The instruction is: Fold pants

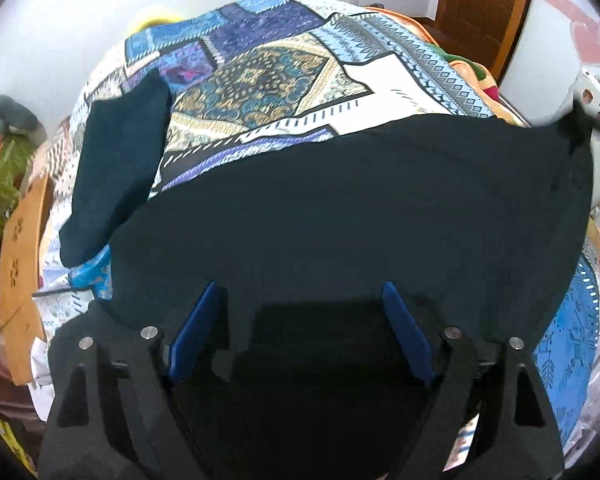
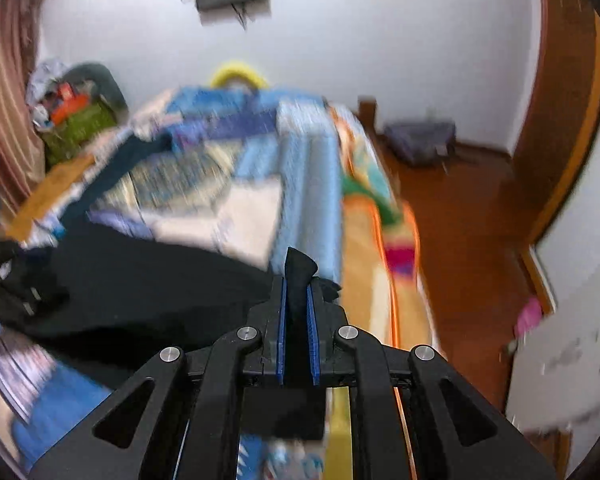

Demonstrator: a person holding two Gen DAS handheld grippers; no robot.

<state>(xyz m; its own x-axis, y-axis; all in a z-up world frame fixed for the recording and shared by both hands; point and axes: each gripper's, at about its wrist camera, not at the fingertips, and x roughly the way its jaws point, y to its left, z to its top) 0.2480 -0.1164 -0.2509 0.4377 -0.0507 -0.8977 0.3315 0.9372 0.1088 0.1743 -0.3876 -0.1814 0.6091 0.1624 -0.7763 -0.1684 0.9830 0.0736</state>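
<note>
Pants (image 1: 340, 208) fill the middle of the left wrist view, a broad black sheet of fabric spread over the patterned bedspread (image 1: 268, 80), with one leg (image 1: 116, 176) running up the left side of the frame. Left gripper (image 1: 300, 320) sits at the bottom centre, its blue pads (image 1: 196, 328) spread wide apart, nothing between them, black cloth lying just beneath and ahead. Far right edge of that same view, a peak of the fabric is pulled up toward the white gripper body (image 1: 592, 100) there.

Over to the right wrist view, and it is heavily motion-blurred. Right gripper (image 2: 298, 292) at lower centre has its jaws pressed close together on a fold of the pants (image 2: 140, 280), a dark tuft poking out above the fingertips. The rest of the black fabric trails away to the lower left of the frame. Behind it, the bedspread (image 2: 240, 168) stretches toward the top centre, an orange blanket (image 2: 364, 240) runs along its right edge, and wooden floor (image 2: 460, 220) shows on the right. Wooden door (image 2: 564, 100) curves along the upper right.
</note>
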